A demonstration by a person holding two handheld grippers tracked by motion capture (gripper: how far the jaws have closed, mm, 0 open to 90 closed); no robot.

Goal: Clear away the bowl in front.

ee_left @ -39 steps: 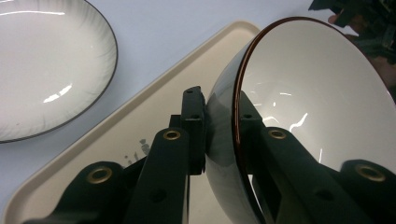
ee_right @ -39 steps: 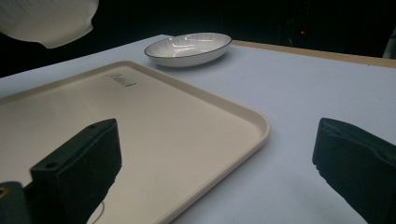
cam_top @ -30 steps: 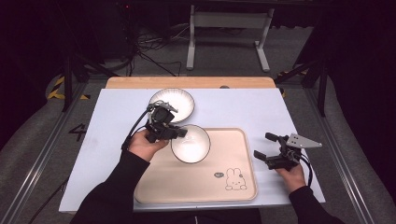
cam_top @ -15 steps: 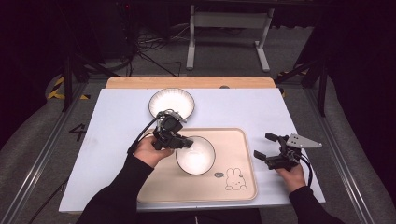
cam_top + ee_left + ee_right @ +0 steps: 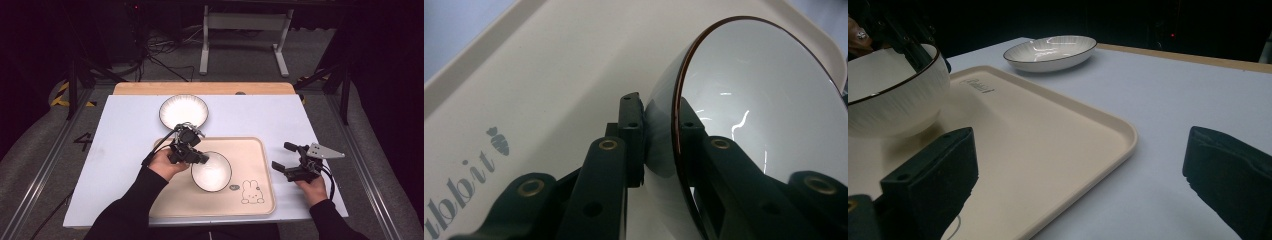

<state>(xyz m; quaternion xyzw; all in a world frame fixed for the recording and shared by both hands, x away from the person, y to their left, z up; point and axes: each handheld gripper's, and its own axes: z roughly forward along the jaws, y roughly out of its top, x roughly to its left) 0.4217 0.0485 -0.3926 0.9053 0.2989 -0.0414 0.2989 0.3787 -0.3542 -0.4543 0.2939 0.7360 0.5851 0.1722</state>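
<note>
Bowl (image 5: 211,172), white with a dark rim, sits over the middle of the cream tray (image 5: 260,150), clamped at its near-left rim by the left gripper (image 5: 200,159); in the left gripper view one jaw lies inside the rim and one outside. Whether its base rests on the tray cannot be told. Right gripper (image 5: 284,156) hovers over the table (image 5: 125,125) just right of the tray, jaws wide, nothing between them. Plate (image 5: 183,111) lies behind the tray, apart from it.

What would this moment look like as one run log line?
left tool: shut on bowl rim | bowl: over tray | right tool: open, empty, beside tray | plate: on table beyond tray
</note>
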